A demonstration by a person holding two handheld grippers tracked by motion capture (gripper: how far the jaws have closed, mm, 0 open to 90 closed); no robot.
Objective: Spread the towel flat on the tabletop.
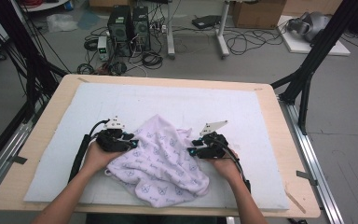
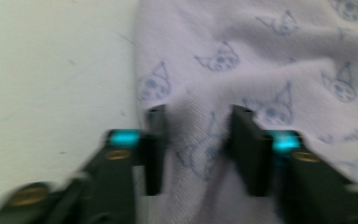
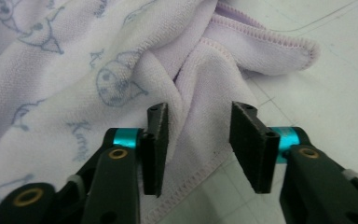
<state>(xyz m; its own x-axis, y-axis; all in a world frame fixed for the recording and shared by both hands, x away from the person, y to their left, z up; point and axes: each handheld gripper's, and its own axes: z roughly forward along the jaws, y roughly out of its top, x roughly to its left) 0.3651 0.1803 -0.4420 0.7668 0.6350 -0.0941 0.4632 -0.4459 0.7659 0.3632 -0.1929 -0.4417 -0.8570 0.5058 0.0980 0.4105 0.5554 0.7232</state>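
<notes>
A pale lilac towel point(image 1: 163, 158) printed with small blue cartoon faces lies crumpled on the white mat point(image 1: 191, 100). My left gripper point(image 1: 135, 143) is at the towel's left edge and points right into it. In the left gripper view the towel point(image 2: 261, 56) bulges up as a ridge between the parted jaws of the gripper point(image 2: 198, 116); the picture is blurred. My right gripper point(image 1: 192, 151) is at the towel's right side. Its own view shows a stitched fold of towel point(image 3: 200, 70) between the open jaws of the gripper point(image 3: 200, 112), with a gap at the right pad.
The mat covers a wooden table point(image 1: 42, 121) whose rim shows all round. Black frame posts point(image 1: 307, 70) stand at both far corners. On the floor beyond are computer cases point(image 1: 128, 25), cables and a cardboard box point(image 1: 258, 13).
</notes>
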